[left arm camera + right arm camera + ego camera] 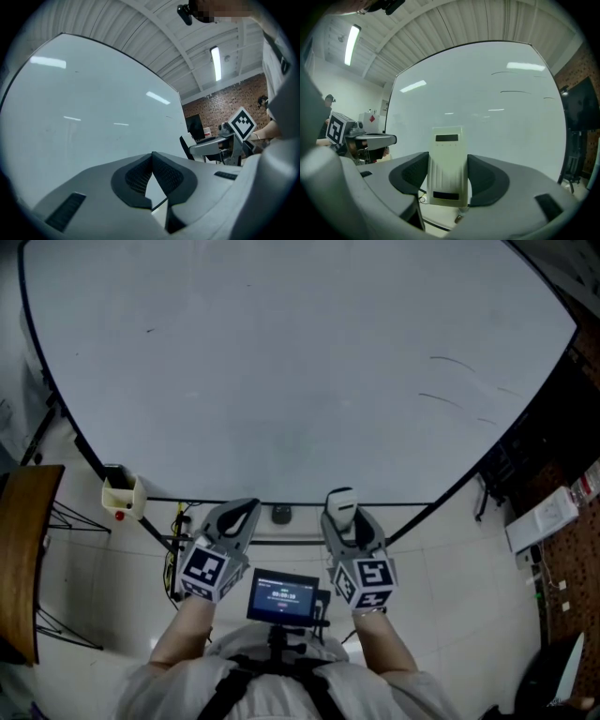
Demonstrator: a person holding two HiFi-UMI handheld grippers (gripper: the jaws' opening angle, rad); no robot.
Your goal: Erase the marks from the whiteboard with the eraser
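A large whiteboard [281,371] fills the head view, with thin dark marks [455,362] at its right and a small fleck at upper left. My right gripper [343,512] is shut on a cream eraser [448,164], held upright below the board's bottom edge and apart from it. The marks [513,72] show at upper right of the board in the right gripper view. My left gripper [236,517] hangs beside it, jaws closed together with nothing between them [152,159].
A small cream tray [122,493] with a red spot hangs at the board's lower left corner. A wooden tabletop [23,549] lies at far left. A screen [282,596] sits on my chest mount. Brick wall and a black stand [574,154] are at right.
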